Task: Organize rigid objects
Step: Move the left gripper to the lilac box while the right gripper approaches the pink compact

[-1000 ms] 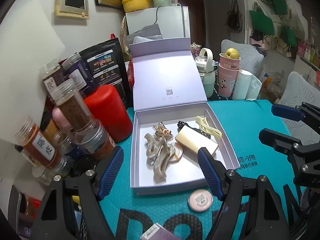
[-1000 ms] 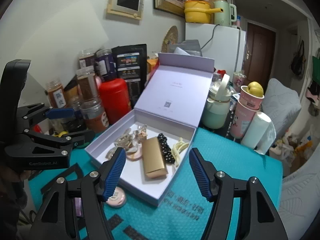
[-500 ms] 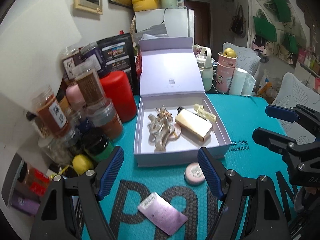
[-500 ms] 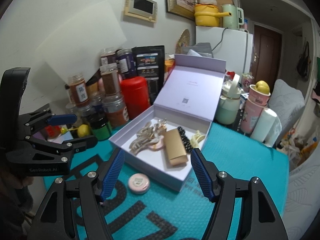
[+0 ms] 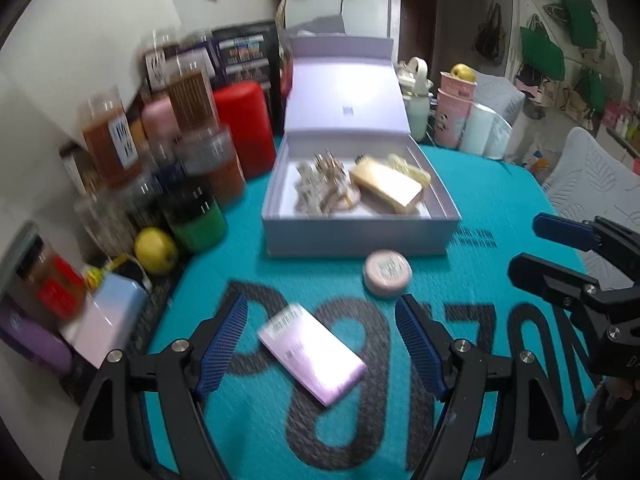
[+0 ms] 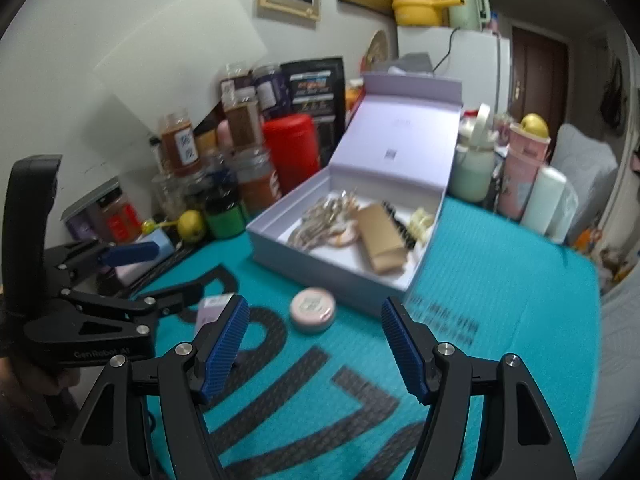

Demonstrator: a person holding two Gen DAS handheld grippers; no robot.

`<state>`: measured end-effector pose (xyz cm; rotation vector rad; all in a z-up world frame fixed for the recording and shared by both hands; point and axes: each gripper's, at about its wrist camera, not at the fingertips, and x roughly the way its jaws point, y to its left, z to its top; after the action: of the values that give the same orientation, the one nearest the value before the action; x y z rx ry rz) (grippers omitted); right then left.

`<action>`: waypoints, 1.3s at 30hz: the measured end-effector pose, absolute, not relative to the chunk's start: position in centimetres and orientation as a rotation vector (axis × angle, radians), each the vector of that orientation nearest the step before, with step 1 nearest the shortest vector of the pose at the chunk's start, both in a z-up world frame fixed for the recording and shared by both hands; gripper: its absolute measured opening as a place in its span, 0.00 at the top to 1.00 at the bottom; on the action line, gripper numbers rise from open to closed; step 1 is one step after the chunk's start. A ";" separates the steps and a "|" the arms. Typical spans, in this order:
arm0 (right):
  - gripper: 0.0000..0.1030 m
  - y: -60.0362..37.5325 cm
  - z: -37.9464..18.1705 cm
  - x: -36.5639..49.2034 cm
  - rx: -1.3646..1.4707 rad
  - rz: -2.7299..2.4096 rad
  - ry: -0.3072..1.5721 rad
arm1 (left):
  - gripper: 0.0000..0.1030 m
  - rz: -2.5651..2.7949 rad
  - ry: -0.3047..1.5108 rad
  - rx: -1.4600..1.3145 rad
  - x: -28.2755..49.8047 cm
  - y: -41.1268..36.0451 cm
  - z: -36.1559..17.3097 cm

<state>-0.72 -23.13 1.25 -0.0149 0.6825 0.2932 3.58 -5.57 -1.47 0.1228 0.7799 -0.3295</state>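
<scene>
I have the left hand-held gripper [image 5: 320,342] hanging over the teal worktop [image 5: 472,208] with its jaws apart and nothing gripped; the pink flat box [image 5: 312,354] lies on the worktop between its blue pads [image 5: 222,342], touching neither. The right hand-held gripper [image 6: 312,346] is likewise open and empty, aimed toward the round pink compact [image 6: 313,309], which sits just in front of the open lavender gift box [image 6: 320,268]. That box already holds hair clips [image 6: 324,216] and a gold case [image 6: 380,238] (so I judge the two loose pieces are what remains).

My worries: the pink flat box is thin and lies askew to the pads, so closing on it may pinch a corner and spin it away. The view is blurred, which makes my aim less sure. The jars [image 5: 192,152] crowd the left edge, and a wide swing could knock one over. The two grippers are also near each other and could collide.
</scene>
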 end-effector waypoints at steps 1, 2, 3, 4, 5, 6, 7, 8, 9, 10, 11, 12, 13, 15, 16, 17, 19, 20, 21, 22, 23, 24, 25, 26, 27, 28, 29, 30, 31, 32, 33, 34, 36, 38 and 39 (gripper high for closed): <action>0.33 -23.1 0.9 -0.9 -0.008 0.298 0.694 | 0.26 -0.330 0.790 0.116 3.3 -5.5 -1.9; 0.33 -23.0 0.4 -1.1 -0.001 0.302 0.706 | 0.26 -0.328 0.801 0.110 3.0 -5.4 -2.3; 0.33 -23.0 0.2 -1.1 0.002 0.304 0.713 | 0.26 -0.324 0.810 0.105 2.8 -5.3 -2.7; 0.33 -23.0 -0.2 -1.2 0.009 0.305 0.724 | 0.26 -0.321 0.816 0.100 2.6 -5.2 -3.1; 0.33 -22.9 -0.6 -1.3 0.016 0.307 0.737 | 0.26 -0.323 0.819 0.097 2.4 -5.1 -3.4; 0.33 -22.9 -0.9 -1.4 0.019 0.307 0.743 | 0.26 -0.319 0.822 0.097 2.2 -5.1 -3.7; 0.33 -22.9 -1.3 -1.5 0.023 0.303 0.748 | 0.26 -0.307 0.824 0.095 2.0 -5.0 -4.1; 0.33 -23.0 -1.6 -1.6 0.027 0.299 0.751 | 0.26 -0.297 0.826 0.088 1.9 -4.9 -4.3; 0.33 -23.0 -2.1 -1.7 0.039 0.298 0.759 | 0.26 -0.293 0.831 0.076 1.7 -4.7 -4.7; 0.33 -23.0 -2.5 -1.7 0.046 0.300 0.767 | 0.26 -0.298 0.838 0.064 1.6 -4.7 -5.1; 0.33 -23.0 -2.8 -1.7 0.054 0.303 0.776 | 0.26 -0.307 0.848 0.052 1.5 -4.7 -5.4; 0.33 -23.1 -3.4 -1.6 0.071 0.302 0.788 | 0.26 -0.314 0.858 0.041 1.4 -4.7 -5.8; 0.33 -23.2 -3.6 -1.6 0.078 0.301 0.794 | 0.26 -0.318 0.861 0.035 1.4 -4.8 -6.1; 0.33 -23.4 -4.4 -1.5 0.090 0.292 0.811 | 0.26 -0.326 0.859 0.035 1.2 -5.0 -6.7; 0.33 -23.5 -4.6 -1.5 0.092 0.285 0.819 | 0.26 -0.326 0.860 0.037 1.2 -5.1 -7.0; 0.33 -23.7 -4.9 -1.4 0.092 0.277 0.828 | 0.26 -0.323 0.869 0.037 1.3 -5.2 -7.4; 0.33 -23.9 -5.4 -1.2 0.086 0.268 0.858 | 0.26 -0.316 0.888 0.032 1.7 -5.4 -8.1; 0.33 -24.0 -5.6 -1.2 0.081 0.268 0.872 | 0.26 -0.310 0.892 0.030 1.8 -5.4 -8.2; 0.33 -24.3 -5.7 -1.3 0.083 0.268 0.880 | 0.26 -0.304 0.894 0.027 2.1 -5.4 -8.4; 0.33 -24.6 -6.0 -1.3 0.084 0.266 0.895 | 0.26 -0.296 0.895 0.023 2.4 -5.4 -8.5; 0.33 -24.7 -6.1 -1.3 0.082 0.265 0.904 | 0.26 -0.289 0.893 0.019 2.6 -5.4 -8.6; 0.33 -24.8 -6.1 -1.3 0.080 0.264 0.908 | 0.26 -0.285 0.890 0.019 2.8 -5.4 -8.8; 0.33 -25.0 -6.2 -1.2 0.073 0.261 0.914 | 0.26 -0.282 0.891 0.022 3.1 -5.5 -9.0; 0.33 -25.0 -6.4 -1.0 0.065 0.261 0.919 | 0.26 -0.278 0.897 0.028 3.3 -5.6 -9.2; 0.33 -25.0 -6.5 -0.8 0.060 0.266 0.928 | 0.26 -0.275 0.908 0.033 3.7 -5.7 -9.5; 0.33 -24.9 -6.7 -0.5 0.060 0.276 0.941 | 0.26 -0.276 0.921 0.032 4.0 -5.8 -9.8; 0.33 -24.9 -6.9 -0.2 0.062 0.282 0.952 | 0.26 -0.284 0.935 0.022 4.4 -5.9 -10.1; 0.33 -24.8 -7.1 0.3 0.064 0.291 0.966 | 0.26 -0.289 0.944 0.011 4.6 -6.0 -10.3; 0.33 -24.7 -7.2 0.6 0.063 0.296 0.970 | 0.26 -0.290 0.952 -0.001 4.8 -6.1 -10.6; 0.33 -24.6 -7.2 0.9 0.059 0.298 0.972 | 0.26 -0.284 0.951 -0.006 4.9 -6.2 -10.7; 0.33 -24.5 -7.2 1.3 0.051 0.297 0.971 | 0.26 -0.276 0.940 0.003 5.0 -6.4 -10.7; 0.33 -24.4 -7.2 1.7 0.042 0.299 0.963 | 0.26 -0.271 0.936 0.012 5.0 -6.5 -10.8; 0.33 -24.1 -7.1 2.7 0.016 0.302 0.956 | 0.26 -0.252 0.928 0.028 5.2 -6.6 -10.9; 0.33 -23.9 -7.1 3.7 0.000 0.304 0.953 | 0.26 -0.231 0.923 0.053 5.4 -6.5 -11.0; 0.33 -23.6 -7.2 4.4 -0.008 0.309 0.950 | 0.26 -0.228 0.920 0.062 5.5 -6.3 -11.0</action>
<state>4.37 -23.62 -7.17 -0.0081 0.9497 0.3090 5.47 -6.33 -11.02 0.0617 0.9201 -0.2276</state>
